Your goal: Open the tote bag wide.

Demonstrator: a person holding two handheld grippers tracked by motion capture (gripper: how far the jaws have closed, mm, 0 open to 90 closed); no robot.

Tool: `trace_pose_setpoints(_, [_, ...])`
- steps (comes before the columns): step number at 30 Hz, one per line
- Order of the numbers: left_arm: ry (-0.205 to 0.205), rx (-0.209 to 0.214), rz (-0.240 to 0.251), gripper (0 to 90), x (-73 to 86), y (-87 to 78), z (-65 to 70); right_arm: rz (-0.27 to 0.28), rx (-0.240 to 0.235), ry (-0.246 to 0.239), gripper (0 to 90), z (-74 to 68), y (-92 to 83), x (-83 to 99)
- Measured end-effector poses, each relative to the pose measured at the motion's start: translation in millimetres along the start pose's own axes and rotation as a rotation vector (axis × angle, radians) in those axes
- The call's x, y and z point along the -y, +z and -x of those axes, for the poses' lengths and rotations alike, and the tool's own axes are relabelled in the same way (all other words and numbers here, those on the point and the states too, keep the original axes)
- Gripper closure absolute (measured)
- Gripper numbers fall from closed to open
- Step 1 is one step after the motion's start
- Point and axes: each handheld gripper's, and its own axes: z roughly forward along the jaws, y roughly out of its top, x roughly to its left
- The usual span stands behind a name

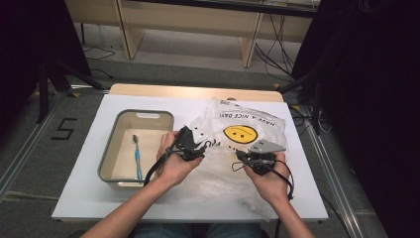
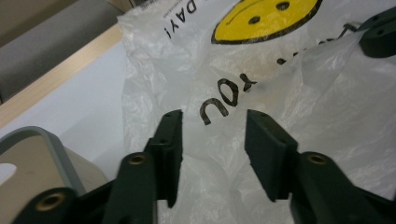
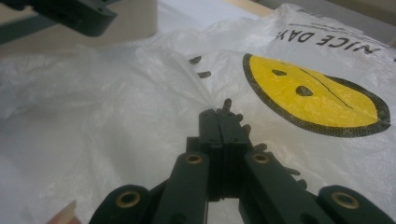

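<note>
A thin white plastic bag with a yellow smiley face and black lettering lies crumpled on the white table. My left gripper hovers at the bag's left part. In the left gripper view its jaws stand open, with bag film behind them and nothing pressed between the pads. My right gripper is at the bag's middle. In the right gripper view its jaws are shut together, pinching a raised fold of the bag.
A grey-rimmed beige tray stands left of the bag with a blue toothbrush lying in it. The white table top ends close to my forearms. Beyond the table are a wooden edge, floor cables and bench legs.
</note>
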Motion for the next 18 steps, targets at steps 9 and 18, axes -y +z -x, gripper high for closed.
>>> trace_pose_setpoints(9, [-0.075, 0.012, 0.071, 36.1, -2.4, -19.3, -13.9, 0.048, 0.050, 0.081, 90.0, 2.8, -0.7, -7.5])
trace_pose_setpoints(18, [-0.113, 0.000, 0.069, 35.1, 10.7, -30.2, -35.0, 0.070, 0.054, 0.113, 90.0, 5.2, -2.7, -10.4])
